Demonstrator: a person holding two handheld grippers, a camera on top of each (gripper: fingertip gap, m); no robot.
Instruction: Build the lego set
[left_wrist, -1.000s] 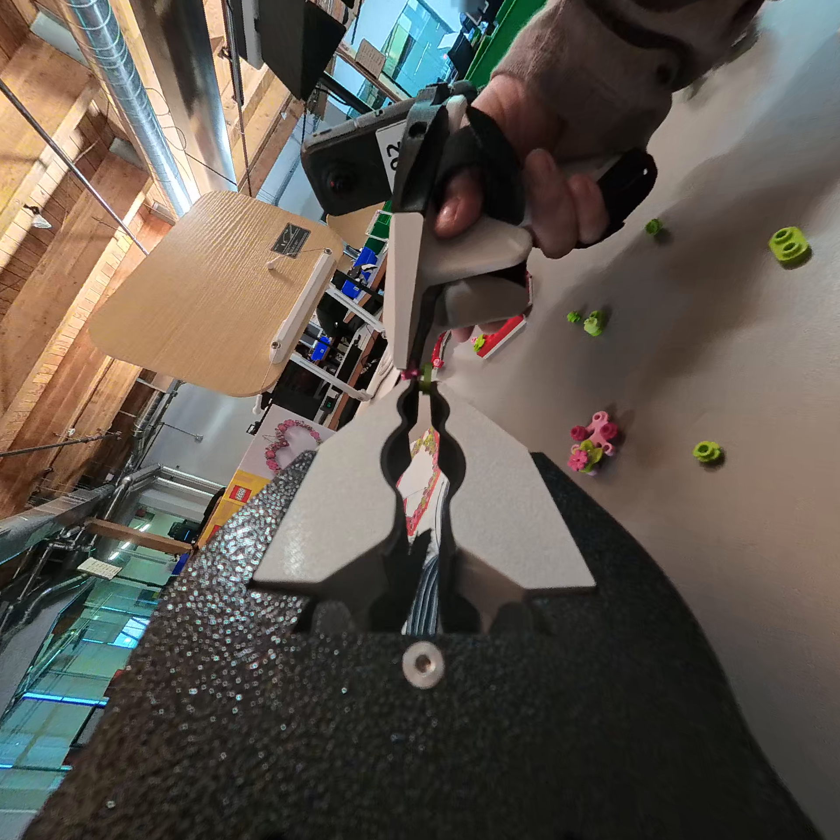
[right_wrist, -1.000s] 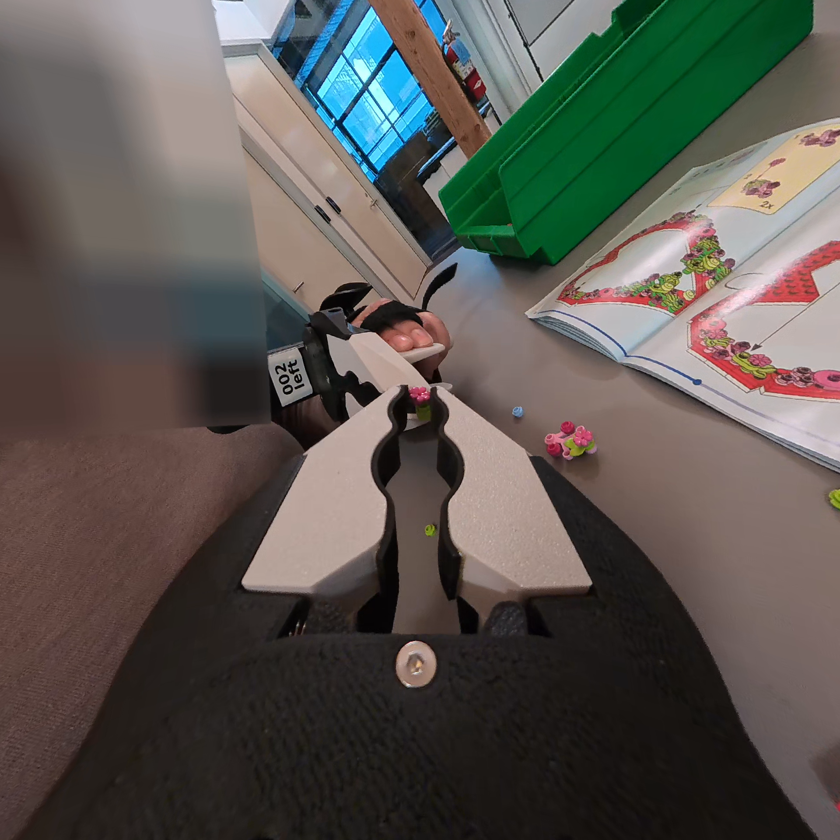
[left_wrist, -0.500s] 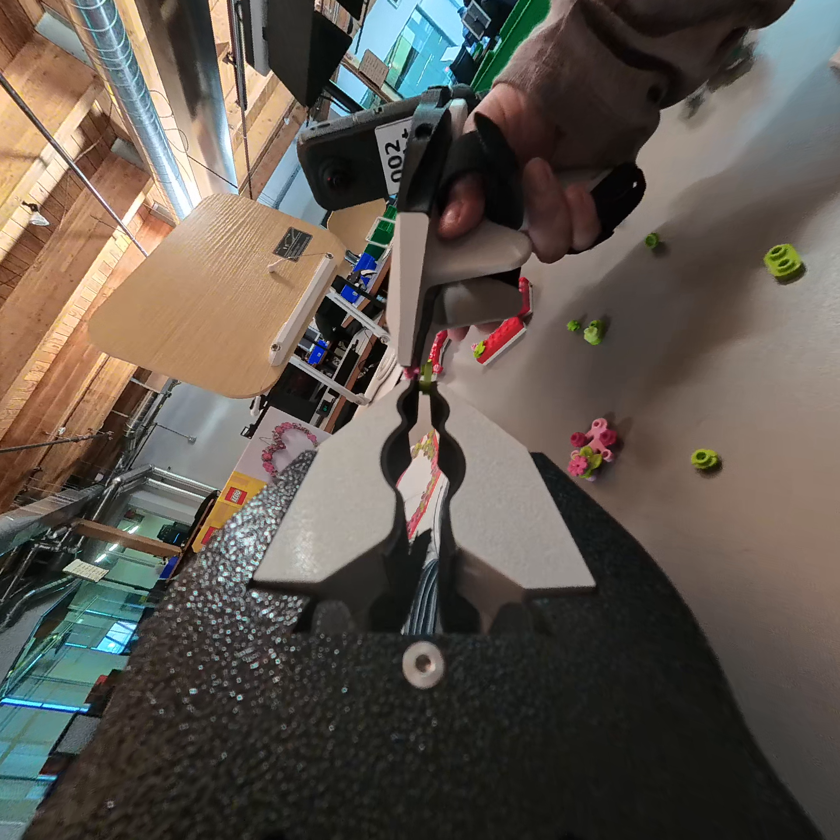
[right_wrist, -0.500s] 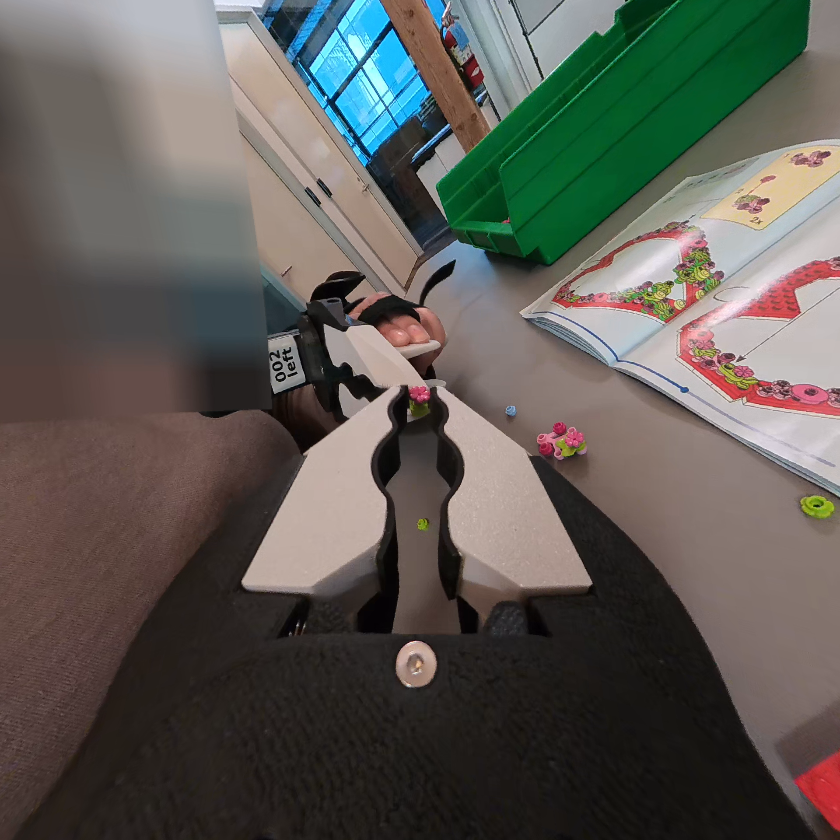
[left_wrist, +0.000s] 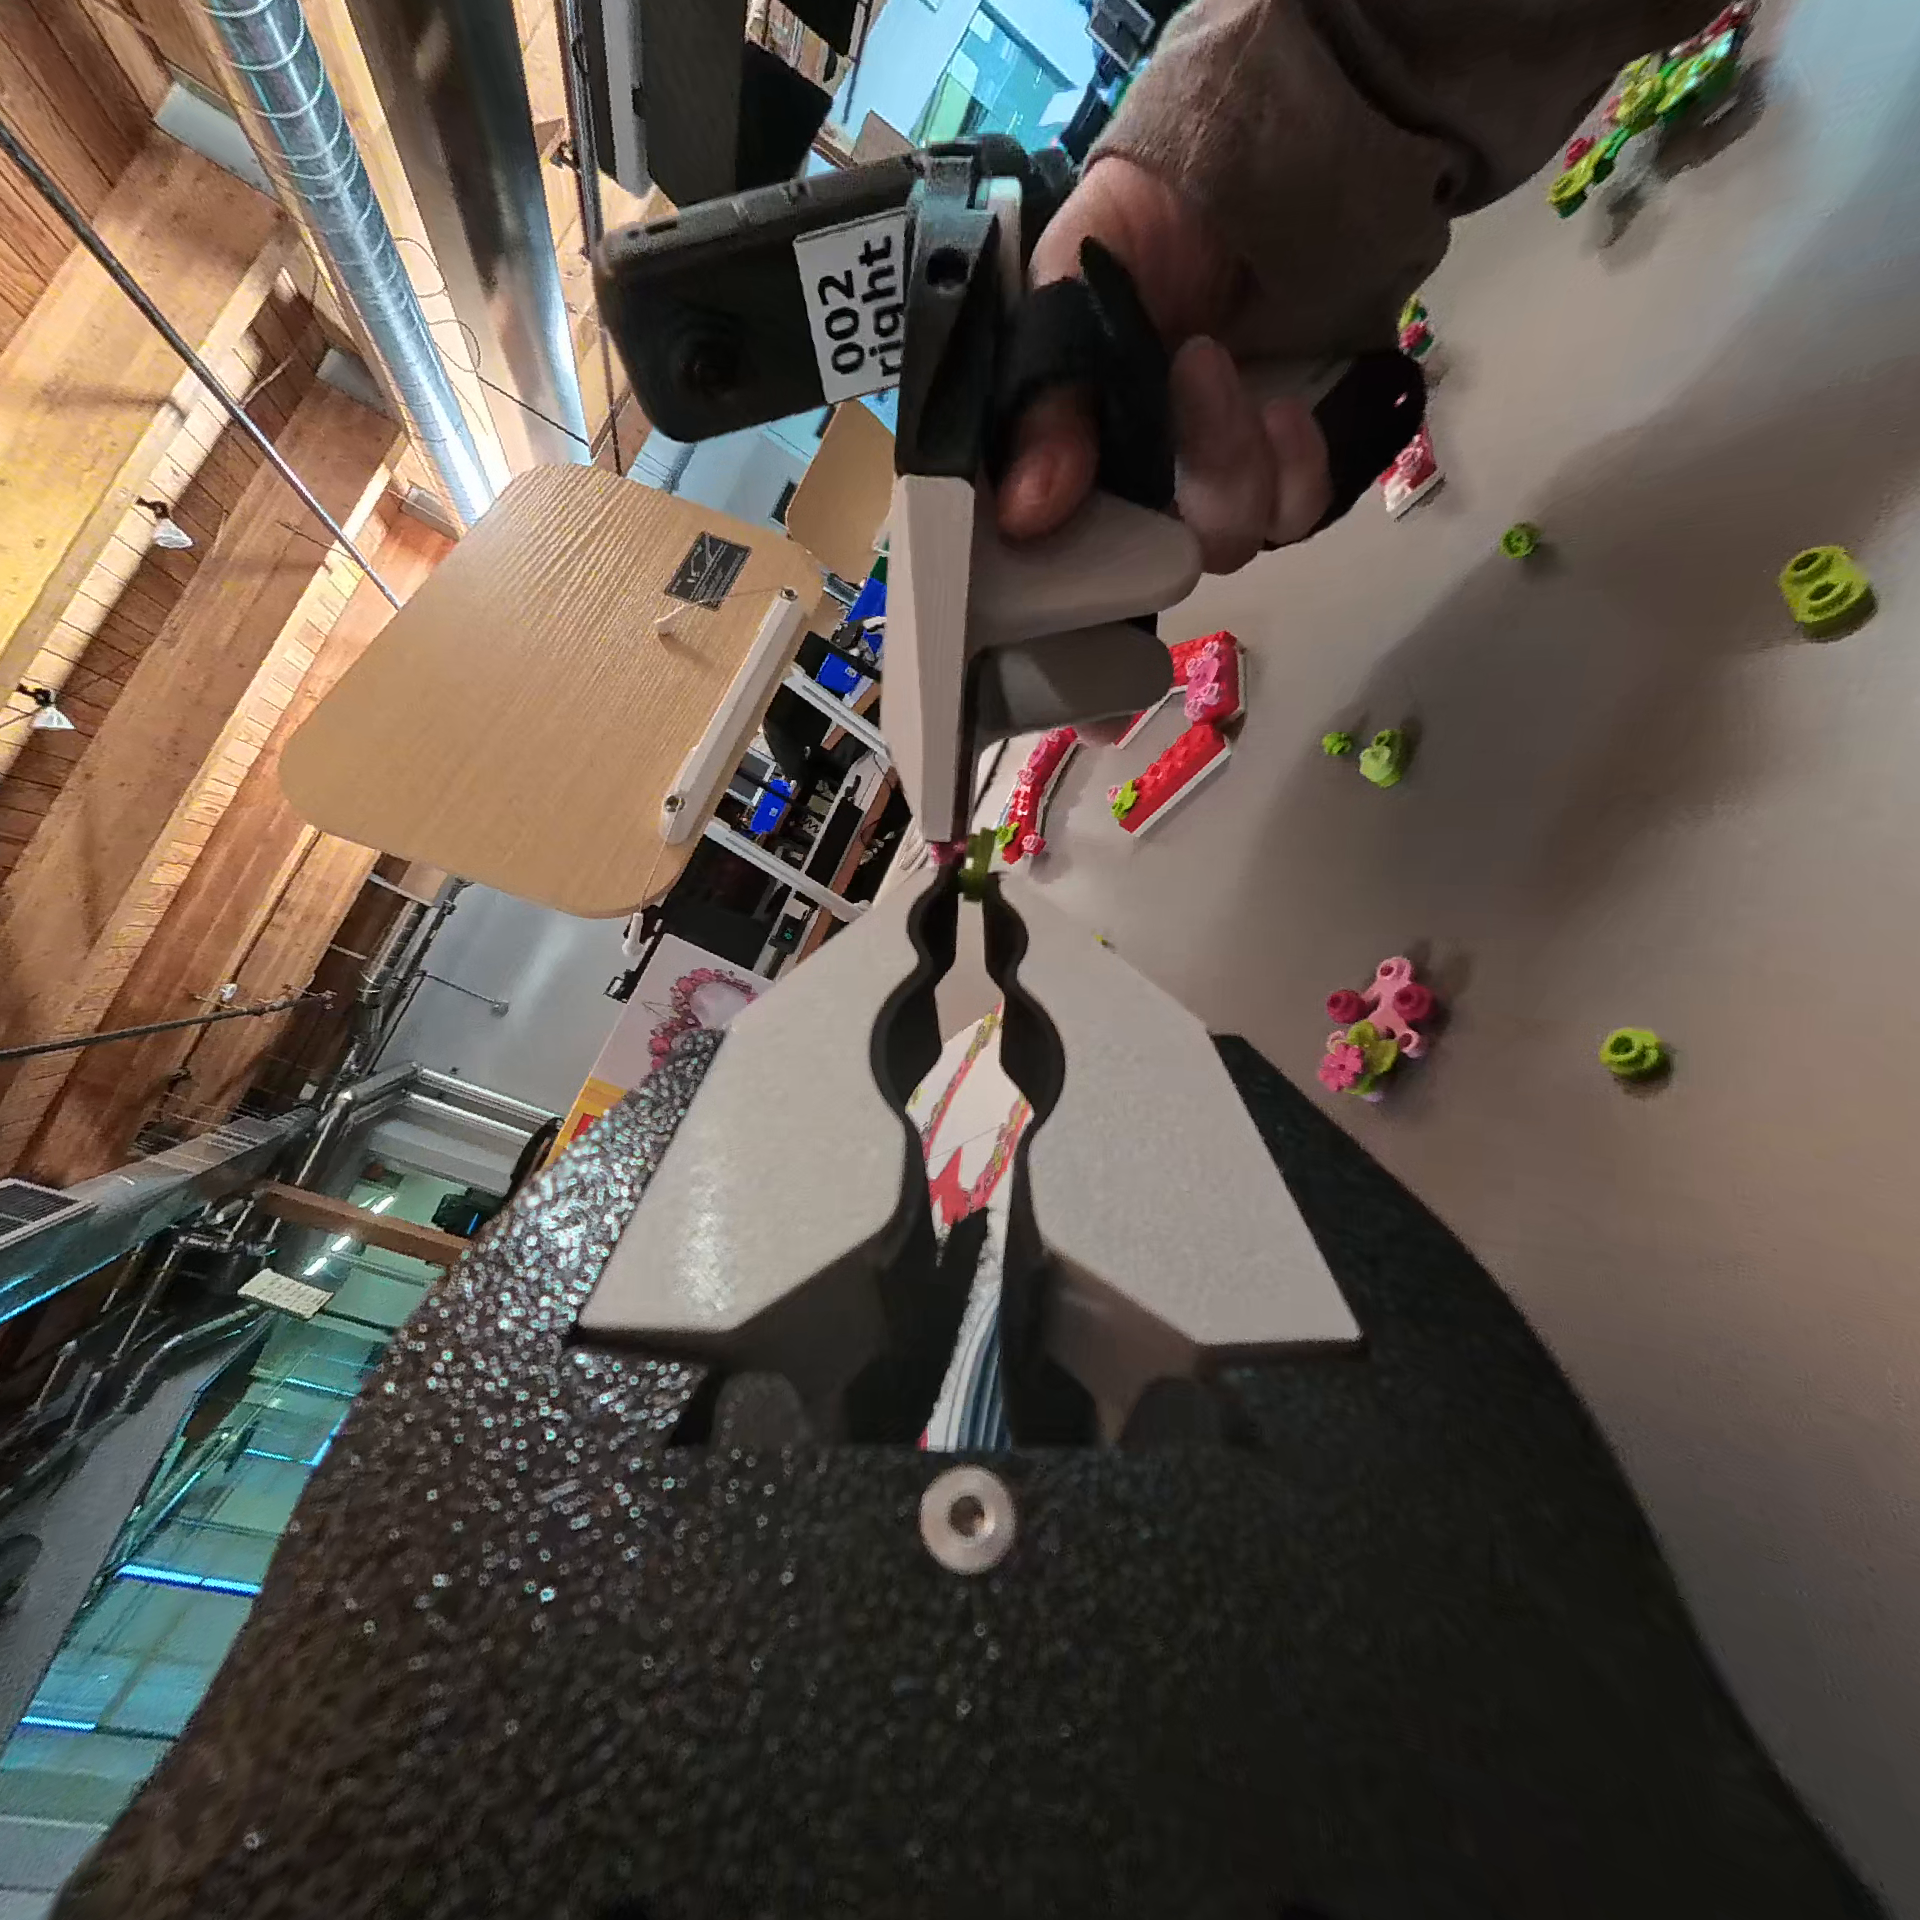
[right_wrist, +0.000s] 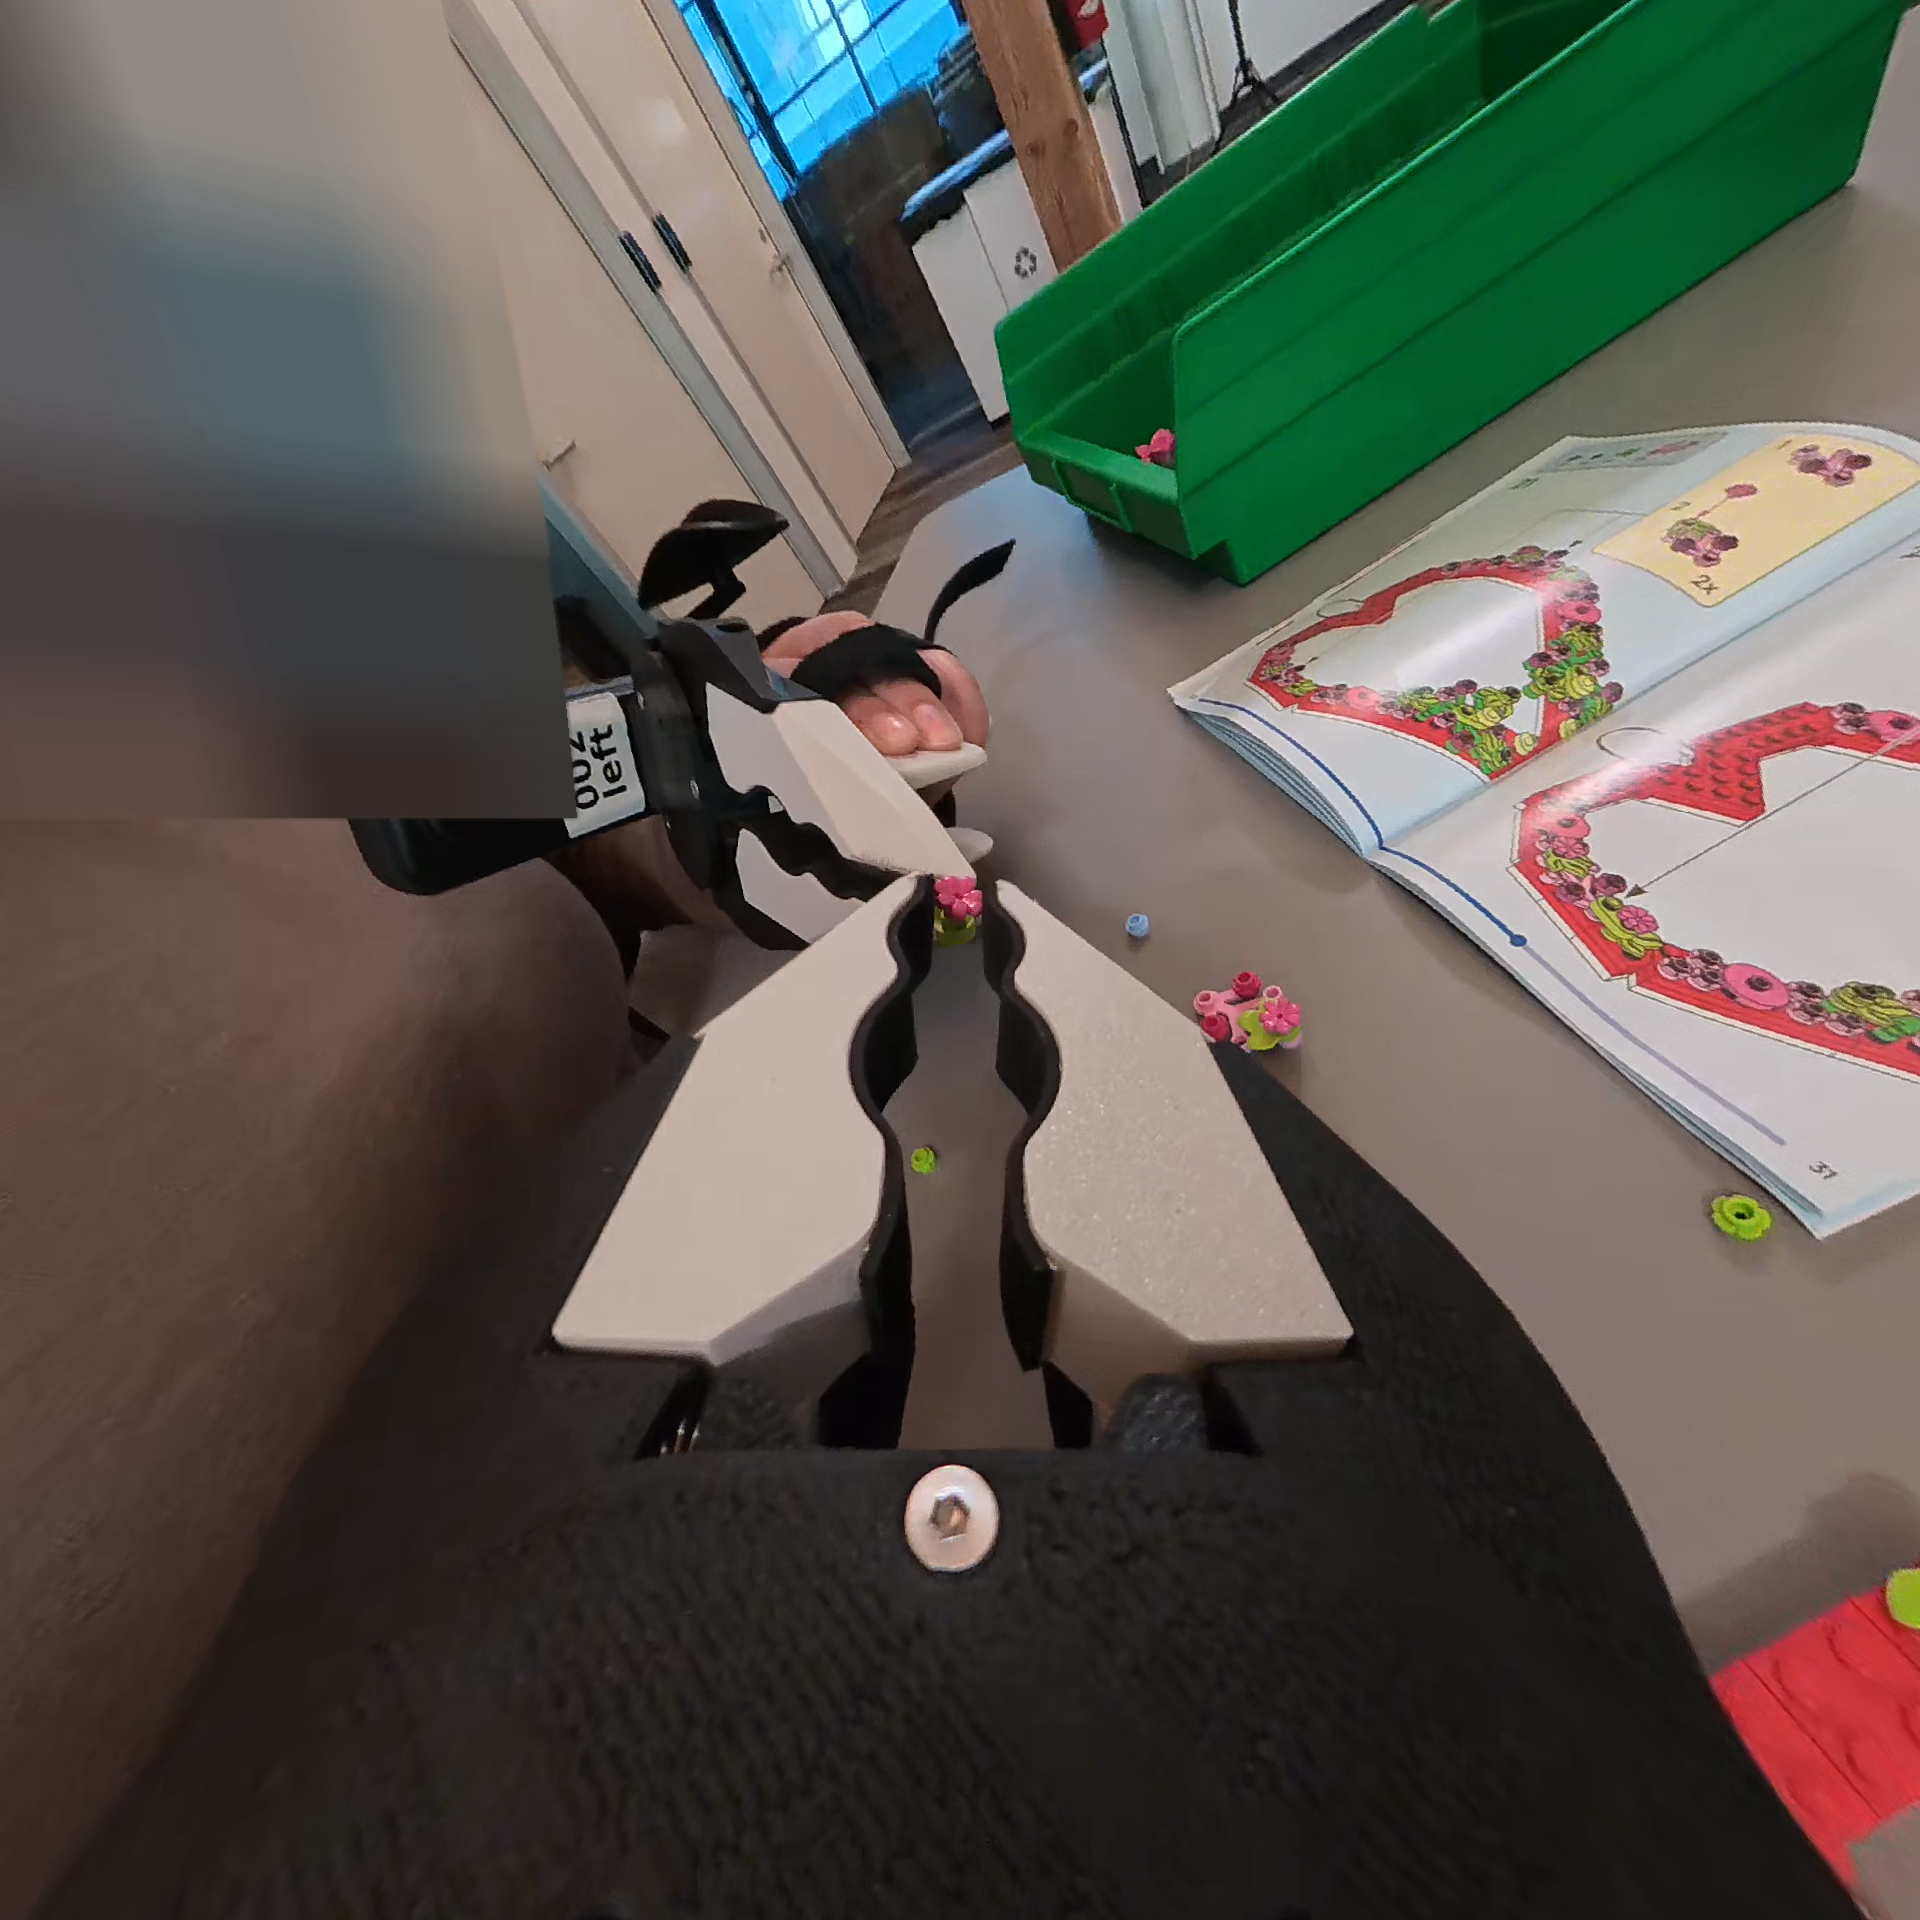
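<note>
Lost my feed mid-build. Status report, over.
Both tools tip to tip above the table. Left tool shut on lime piece; right tool shut on pink flower. Nothing between them.

1. Left gripper (left_wrist: 961, 883): fingers (left_wrist: 790, 1164) of matt, finely grained grey plastic; black body rough and speckled.
2. Green bin (right_wrist: 1455, 312): smooth, glossy plastic.
3. Instruction booklet (right_wrist: 1621, 831): glossy paper.
4. Table (right_wrist: 1403, 1195): matt grey.

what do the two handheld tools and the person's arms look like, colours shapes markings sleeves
Both tools match: the left tool and the right tool each have two pale grey wedge fingers with wavy black inner edges on a speckled black body with one silver screw. Each carries a black camera with a white sticker. Black straps cross the hand. The sleeve is brownish grey.
</note>
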